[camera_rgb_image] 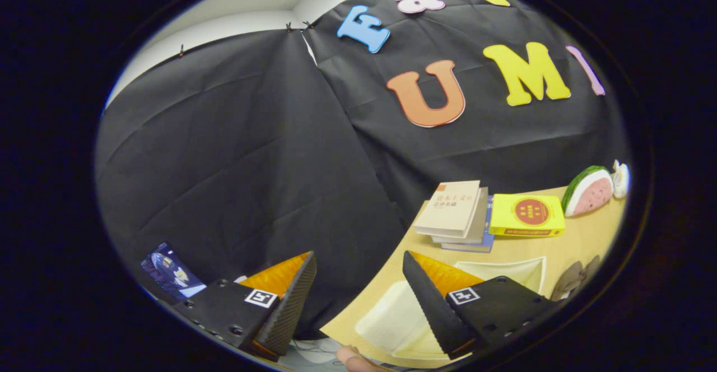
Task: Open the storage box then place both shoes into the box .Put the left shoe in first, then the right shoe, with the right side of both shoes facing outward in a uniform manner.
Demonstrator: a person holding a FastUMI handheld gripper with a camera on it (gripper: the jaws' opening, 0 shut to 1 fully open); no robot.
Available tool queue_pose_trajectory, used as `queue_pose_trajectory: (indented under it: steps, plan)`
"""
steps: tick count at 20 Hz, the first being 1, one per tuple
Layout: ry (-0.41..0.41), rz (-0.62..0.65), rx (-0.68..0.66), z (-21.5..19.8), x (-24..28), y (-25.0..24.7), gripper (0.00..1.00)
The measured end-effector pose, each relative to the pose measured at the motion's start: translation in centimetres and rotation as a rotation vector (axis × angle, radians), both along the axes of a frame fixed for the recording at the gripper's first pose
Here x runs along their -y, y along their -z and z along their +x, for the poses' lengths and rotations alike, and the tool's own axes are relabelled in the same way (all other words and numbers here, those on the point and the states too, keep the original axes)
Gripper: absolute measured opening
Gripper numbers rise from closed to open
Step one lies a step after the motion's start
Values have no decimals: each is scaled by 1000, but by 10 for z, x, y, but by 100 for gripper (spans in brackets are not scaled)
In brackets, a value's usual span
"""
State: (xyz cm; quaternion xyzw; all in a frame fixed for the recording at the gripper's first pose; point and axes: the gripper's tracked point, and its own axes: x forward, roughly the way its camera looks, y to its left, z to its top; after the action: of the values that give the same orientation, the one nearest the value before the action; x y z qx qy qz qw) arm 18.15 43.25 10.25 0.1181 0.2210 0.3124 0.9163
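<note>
Two fingers of the gripper [358, 265] stand wide apart with nothing between them but the black cloth wall and the near corner of the table [582, 237]; each finger is a wedge with a ribbed, saw-toothed inner face, and each carries one small square black-and-white marker on its body. Just behind the right finger lies the storage box [392, 319], a shallow pale rectangular thing with rounded edges and a matte, translucent look; whether its lid is on or off I cannot tell, since the finger covers much of it. Beyond the box, on the smooth light-wood table, sits a stack of three books [456, 215] with a cream cover on top, and touching the stack on its far side lies one flat yellow box [527, 215] with a red round emblem. Further from the storage box stands one watermelon-slice toy [587, 191], soft-looking, with one small white figure [620, 178] right beside it. One grey-brown shoe [577, 278] shows partly, near the storage box's far corner. Beside the left finger leans one phone [171, 274] with a lit screen. One fingertip [353, 359] of a person pokes in below the storage box.
</note>
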Motion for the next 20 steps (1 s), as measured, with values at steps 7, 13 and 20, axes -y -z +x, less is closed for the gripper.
queue_pose_trajectory:
  steps: [7,13,20]
  plan:
    - [168,-115,70,13,128,31,95]
    - [308,-221,64,31,257,76,95]
    - [383,-332,-67,33,360,166,94]
